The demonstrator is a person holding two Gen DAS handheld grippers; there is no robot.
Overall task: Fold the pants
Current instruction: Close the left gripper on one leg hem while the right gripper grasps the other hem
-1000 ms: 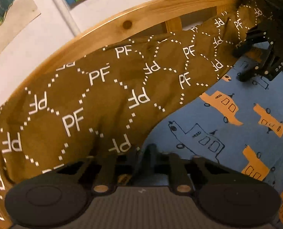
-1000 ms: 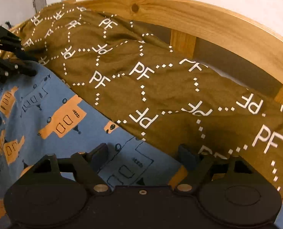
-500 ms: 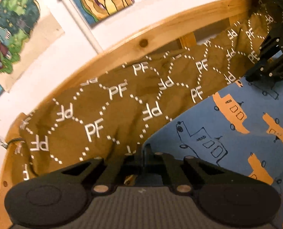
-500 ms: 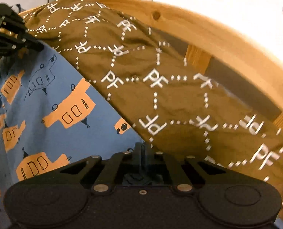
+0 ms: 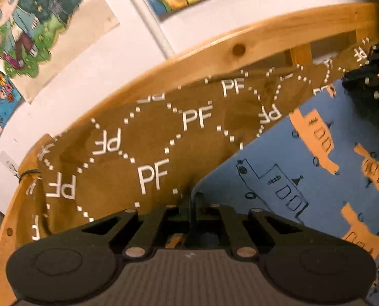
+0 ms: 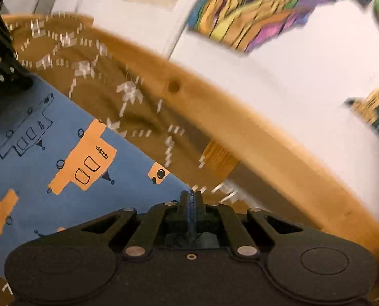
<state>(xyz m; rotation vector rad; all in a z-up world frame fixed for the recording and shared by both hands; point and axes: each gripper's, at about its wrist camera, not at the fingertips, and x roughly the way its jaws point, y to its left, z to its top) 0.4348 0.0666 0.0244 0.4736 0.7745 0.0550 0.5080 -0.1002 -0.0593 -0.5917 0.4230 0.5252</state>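
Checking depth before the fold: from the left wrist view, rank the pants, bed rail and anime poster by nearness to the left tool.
1. Pants: pinched in the left tool, spreading up-left.
2. Bed rail: behind the pants, arching across.
3. Anime poster: on the wall, upper left, beyond the rail.

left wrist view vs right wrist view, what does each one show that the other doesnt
Only the left wrist view shows a sharp cartoon-girl poster and readable PF lettering. Only the right wrist view shows a motion-blurred purple-and-yellow picture. Both show the blue pants, the brown PF blanket, the wooden rail, and a gripper shut on the pants: left gripper, right gripper.
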